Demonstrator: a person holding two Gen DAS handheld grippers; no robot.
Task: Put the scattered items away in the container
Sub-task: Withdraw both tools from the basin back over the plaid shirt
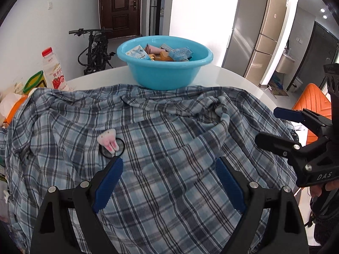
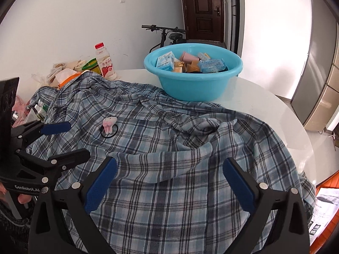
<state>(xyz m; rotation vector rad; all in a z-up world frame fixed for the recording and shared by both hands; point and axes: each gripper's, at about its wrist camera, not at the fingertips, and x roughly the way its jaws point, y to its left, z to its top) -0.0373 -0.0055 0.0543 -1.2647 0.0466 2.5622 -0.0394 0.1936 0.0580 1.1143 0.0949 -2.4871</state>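
A blue plastic basin (image 1: 165,74) (image 2: 192,84) stands at the far side of the white table, filled with several small packets and boxes. A black hair tie with a pink-white bunny charm (image 1: 109,141) (image 2: 109,126) lies on the blue plaid shirt (image 1: 169,131) (image 2: 180,148) spread over the table. My left gripper (image 1: 169,165) is open and empty, just right of and near the hair tie; it also shows in the right wrist view (image 2: 73,139). My right gripper (image 2: 169,167) is open and empty above the shirt; it also shows in the left wrist view (image 1: 267,124).
A white drink bottle with a red cap (image 1: 54,69) (image 2: 104,63) and a heap of bags and clutter (image 2: 65,72) stand at the table's left. An orange chair (image 1: 311,103) is at the right. A bicycle (image 1: 95,48) and fridge (image 1: 254,31) stand behind.
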